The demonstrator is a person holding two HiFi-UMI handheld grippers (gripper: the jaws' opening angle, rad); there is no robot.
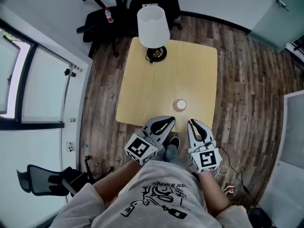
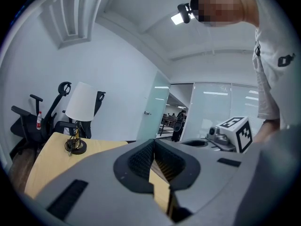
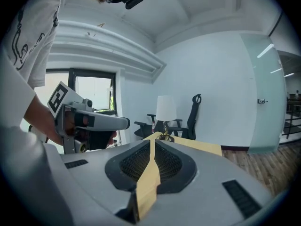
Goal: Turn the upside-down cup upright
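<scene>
The only print in sight is on the person's shirt (image 1: 159, 201), a black drawing with a line of script too small and skewed to read. Each marker cube carries black-and-white squares. A bottle (image 1: 109, 15) on one of the office chairs (image 1: 102, 20) has a red band, and its wording is illegible.

The cup (image 1: 180, 105) stands on the pale wooden bench (image 1: 142, 94), near its front edge and right of centre. It is seen end-on from above as a small pale disc with a pinkish rim, so its long axis runs upright, toward the head camera.

The left tongs (image 1: 168, 122) and right tongs (image 1: 194, 125) hover at the bench's front edge, side by side and just short of the cup, with bare bench top between. In each gripper view the jaws meet tip to tip and hold nothing (left tongs (image 2: 153, 142), right tongs (image 3: 153, 142)).

A lamp (image 1: 153, 27) with a white shade stands at the far edge, well apart from the cup. Cables (image 1: 232, 177) lie on the plank floor to the right.
</scene>
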